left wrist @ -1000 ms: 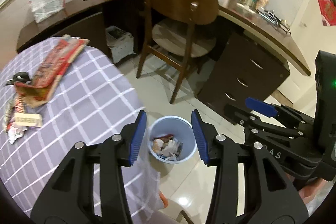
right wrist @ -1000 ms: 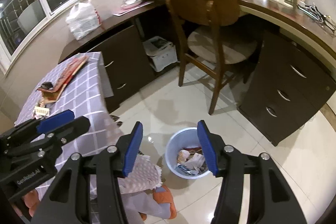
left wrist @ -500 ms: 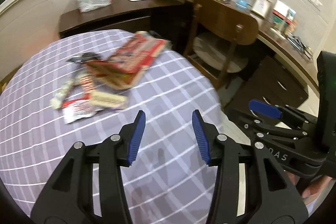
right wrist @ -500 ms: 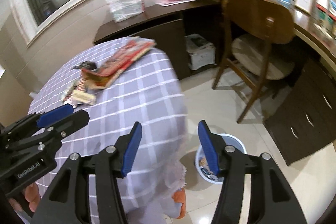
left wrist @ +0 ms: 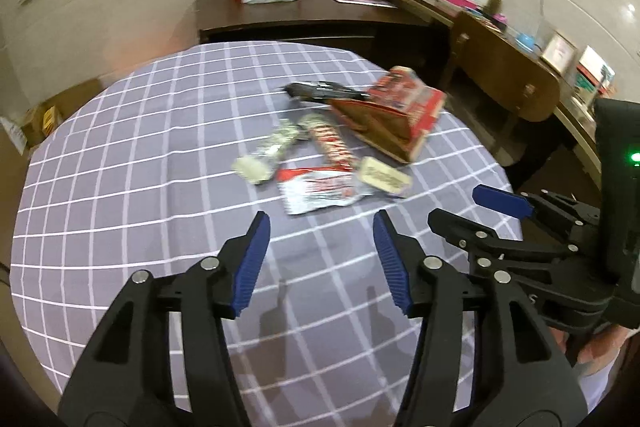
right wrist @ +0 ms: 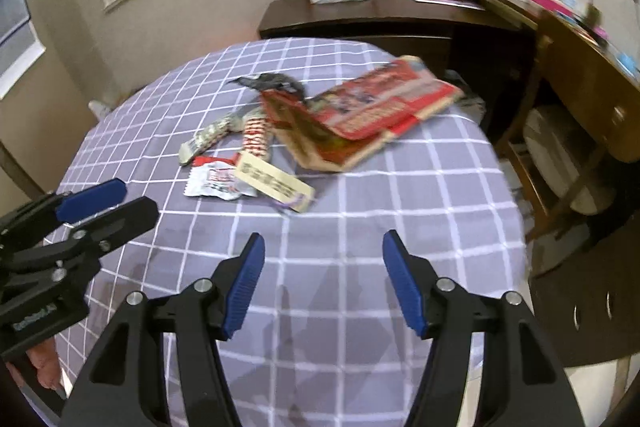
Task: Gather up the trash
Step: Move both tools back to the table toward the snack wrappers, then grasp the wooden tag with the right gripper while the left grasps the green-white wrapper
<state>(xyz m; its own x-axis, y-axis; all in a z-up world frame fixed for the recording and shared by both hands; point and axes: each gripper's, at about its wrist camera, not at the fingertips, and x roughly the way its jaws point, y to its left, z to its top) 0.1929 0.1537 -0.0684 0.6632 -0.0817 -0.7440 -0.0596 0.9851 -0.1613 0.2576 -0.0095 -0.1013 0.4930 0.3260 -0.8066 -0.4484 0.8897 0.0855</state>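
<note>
Wrappers point(left wrist: 320, 187) blurred on checked table point(left wrist: 160, 167); left gripper point(left wrist: 322, 259), right gripper point(right wrist: 323, 279) both released.

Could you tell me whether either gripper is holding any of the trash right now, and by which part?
Nothing is held. The left gripper and right gripper are both open and empty above the table, short of the wrappers.

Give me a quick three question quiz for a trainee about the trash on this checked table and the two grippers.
1. True or false: the left gripper holds a wrapper.
2. Which lies nearest the right gripper? A. red flattened box B. beige label packet C. black wrapper
3. Fill in: the trash lies on a ____ tablecloth.

Key: 1 false; 2 B; 3 checked.
</note>
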